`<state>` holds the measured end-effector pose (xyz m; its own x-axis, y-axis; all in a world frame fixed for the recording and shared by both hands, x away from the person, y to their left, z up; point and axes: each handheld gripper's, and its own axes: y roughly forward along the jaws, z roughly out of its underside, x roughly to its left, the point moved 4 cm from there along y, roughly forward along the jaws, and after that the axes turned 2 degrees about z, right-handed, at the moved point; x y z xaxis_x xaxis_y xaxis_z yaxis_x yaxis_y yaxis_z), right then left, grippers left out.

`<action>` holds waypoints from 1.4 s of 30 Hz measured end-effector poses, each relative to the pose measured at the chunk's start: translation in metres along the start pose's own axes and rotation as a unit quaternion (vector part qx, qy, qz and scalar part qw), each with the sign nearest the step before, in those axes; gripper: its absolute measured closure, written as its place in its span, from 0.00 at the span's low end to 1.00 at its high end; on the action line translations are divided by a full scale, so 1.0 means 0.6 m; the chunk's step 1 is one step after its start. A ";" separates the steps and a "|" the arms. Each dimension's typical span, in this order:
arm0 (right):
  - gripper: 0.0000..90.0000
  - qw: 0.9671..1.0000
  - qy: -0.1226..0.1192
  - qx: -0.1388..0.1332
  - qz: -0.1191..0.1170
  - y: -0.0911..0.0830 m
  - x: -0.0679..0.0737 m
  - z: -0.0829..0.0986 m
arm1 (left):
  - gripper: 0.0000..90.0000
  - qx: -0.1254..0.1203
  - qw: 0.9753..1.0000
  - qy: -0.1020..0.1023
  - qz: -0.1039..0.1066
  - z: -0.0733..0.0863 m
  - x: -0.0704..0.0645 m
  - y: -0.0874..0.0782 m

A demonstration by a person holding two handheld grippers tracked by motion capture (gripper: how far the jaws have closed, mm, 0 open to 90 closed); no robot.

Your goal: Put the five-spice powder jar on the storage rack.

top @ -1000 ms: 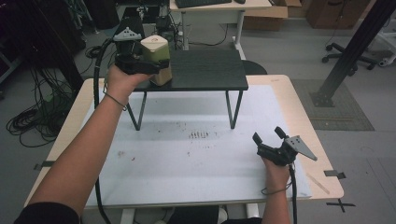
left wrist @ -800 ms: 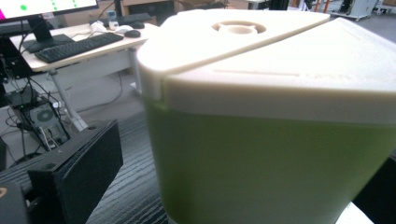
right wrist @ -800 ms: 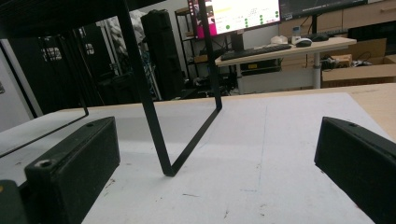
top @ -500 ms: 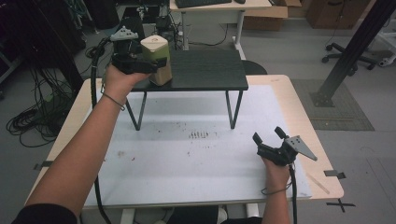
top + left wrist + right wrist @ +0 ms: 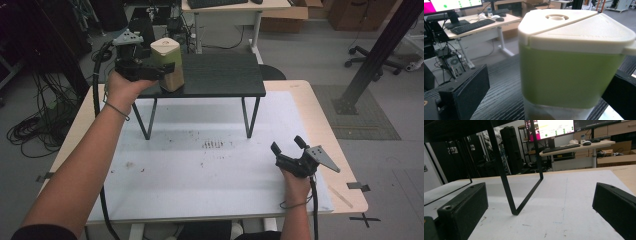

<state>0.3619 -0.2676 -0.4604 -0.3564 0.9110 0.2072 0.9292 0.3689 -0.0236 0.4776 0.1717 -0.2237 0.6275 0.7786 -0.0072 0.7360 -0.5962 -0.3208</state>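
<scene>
1. The left gripper (image 5: 159,70), at the upper left of the high view, has its jaws spread on either side of the green container (image 5: 167,64); whether they touch it, I cannot tell.
2. The right gripper (image 5: 290,148) rests at lower right on the white mat (image 5: 200,170), jaws apart and empty.
3. To grasp well, I judge the jaws should close squarely on the flat green sides below the cream lid (image 5: 576,25).
4. The container stands upright on the black shelf (image 5: 225,75), long axis vertical, lid upward.
</scene>
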 end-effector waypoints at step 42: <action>0.00 1.000 0.004 -0.004 -0.011 -0.001 0.001 0.000 | 0.00 -0.015 0.999 -0.021 -0.030 0.027 0.013 -0.105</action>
<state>0.3613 -0.2674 -0.4601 -0.3753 0.9014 0.2161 0.9222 0.3866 -0.0114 0.4322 0.2185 -0.2189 0.5708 0.8206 -0.0294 0.7799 -0.5530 -0.2933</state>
